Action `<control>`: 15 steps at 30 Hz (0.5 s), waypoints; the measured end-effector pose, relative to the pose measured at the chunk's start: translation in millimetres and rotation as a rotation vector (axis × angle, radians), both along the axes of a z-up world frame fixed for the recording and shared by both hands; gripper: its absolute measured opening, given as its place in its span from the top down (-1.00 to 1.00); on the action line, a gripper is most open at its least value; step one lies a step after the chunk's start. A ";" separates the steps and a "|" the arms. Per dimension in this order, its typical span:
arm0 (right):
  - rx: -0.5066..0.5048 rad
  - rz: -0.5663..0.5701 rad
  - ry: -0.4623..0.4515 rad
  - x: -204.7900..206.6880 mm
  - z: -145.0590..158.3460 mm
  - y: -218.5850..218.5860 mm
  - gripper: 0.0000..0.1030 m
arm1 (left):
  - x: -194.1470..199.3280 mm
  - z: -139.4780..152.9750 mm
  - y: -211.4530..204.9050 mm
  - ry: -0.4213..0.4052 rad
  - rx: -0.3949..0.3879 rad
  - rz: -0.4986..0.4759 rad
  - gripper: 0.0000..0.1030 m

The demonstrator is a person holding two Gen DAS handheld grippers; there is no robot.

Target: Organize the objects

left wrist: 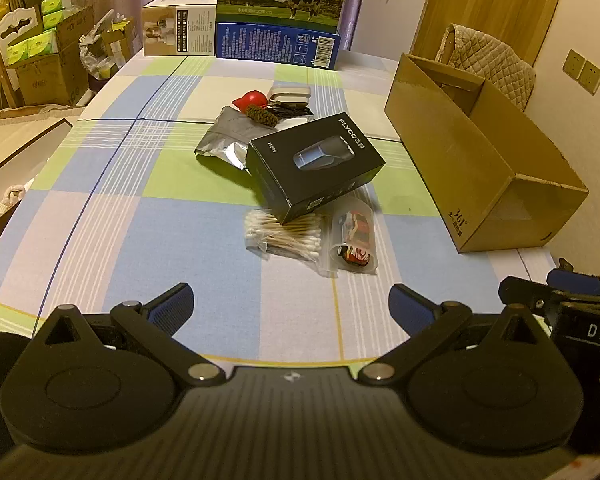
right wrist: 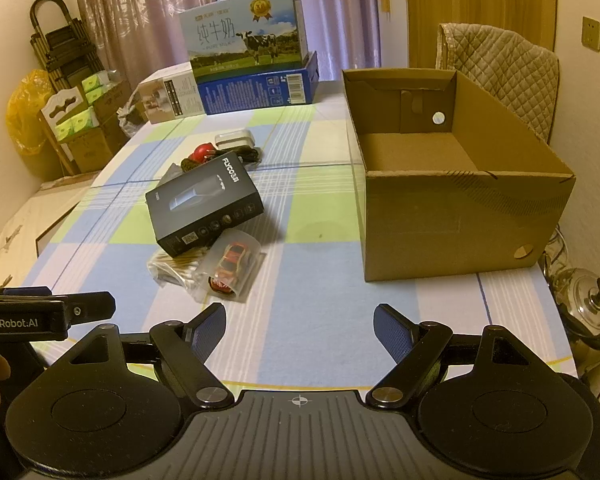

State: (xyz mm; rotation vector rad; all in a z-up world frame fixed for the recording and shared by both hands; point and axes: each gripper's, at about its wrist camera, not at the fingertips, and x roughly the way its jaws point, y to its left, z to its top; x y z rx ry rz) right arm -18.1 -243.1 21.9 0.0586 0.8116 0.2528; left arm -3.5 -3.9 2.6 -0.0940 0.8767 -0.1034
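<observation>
From my left wrist camera, my left gripper [left wrist: 290, 308] hovers low over the near end of the checked tablecloth [left wrist: 112, 216], its two blue-padded fingers spread wide with nothing between them. Ahead lies one pile: one black FLYCO shaver box [left wrist: 314, 166] tilted on top, one silver foil pouch [left wrist: 224, 138] behind it to the left, one packet of cotton swabs [left wrist: 282, 236] under its near corner, and one clear bag with a red toy car [left wrist: 354, 242] just right of the swabs. Farther off sit one red item [left wrist: 252, 100] and one small white case [left wrist: 290, 94]. One open cardboard box [left wrist: 480, 160] stands to the right, apart from the pile.

From my right wrist camera, my right gripper [right wrist: 299, 330] is likewise held level near the table's near edge, fingers wide apart and holding nothing. The same pile lies ahead to the left, the cardboard box ahead to the right, its inside showing bare. Two milk cartons [right wrist: 252, 64] are stacked at the far end.
</observation>
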 end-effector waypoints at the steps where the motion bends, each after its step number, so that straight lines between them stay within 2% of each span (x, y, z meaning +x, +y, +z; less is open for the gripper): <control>1: 0.000 0.001 0.000 -0.3 -0.1 0.0 -0.54 | 0.1 0.2 0.0 0.000 -0.001 0.000 -0.98; 15: -0.003 0.007 0.003 1.2 1.3 2.5 -0.54 | 0.3 0.4 0.3 0.000 -0.001 -0.007 -0.98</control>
